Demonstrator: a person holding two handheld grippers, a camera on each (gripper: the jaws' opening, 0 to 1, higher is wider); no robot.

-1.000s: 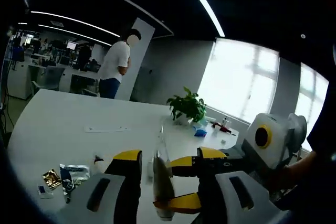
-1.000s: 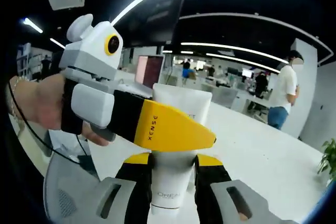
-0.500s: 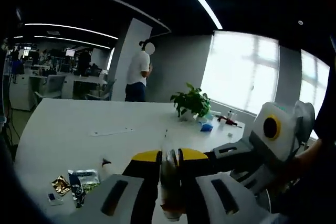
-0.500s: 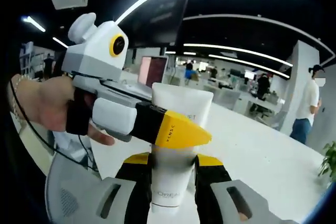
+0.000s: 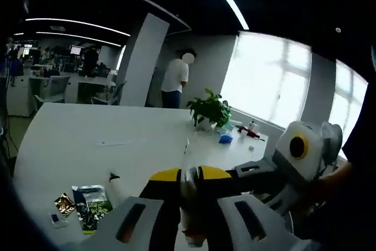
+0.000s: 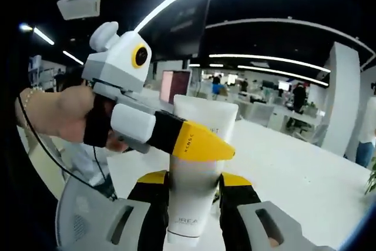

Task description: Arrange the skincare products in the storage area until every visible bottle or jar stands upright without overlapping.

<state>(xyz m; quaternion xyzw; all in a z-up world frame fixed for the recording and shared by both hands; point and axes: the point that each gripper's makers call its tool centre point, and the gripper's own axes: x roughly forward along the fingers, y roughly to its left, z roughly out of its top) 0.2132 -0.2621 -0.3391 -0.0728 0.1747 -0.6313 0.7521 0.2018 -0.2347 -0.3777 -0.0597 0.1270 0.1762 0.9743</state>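
We hold the white tube [image 6: 194,168] clamped in both hand-held grippers [image 6: 191,189] [image 5: 189,176] above the worktop [image 5: 88,145]; uneven pulling could slip it.

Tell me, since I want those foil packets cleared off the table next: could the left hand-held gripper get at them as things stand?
Probably not yet. The left hand-held gripper is shut on the white tube, so it must let go first; the foil packets lie unobstructed.

Open white tabletop [image 5: 88,130] ahead, obstructed only by foil sachets [image 5: 82,203] nearby and a green potted plant [image 5: 209,111] farther off.
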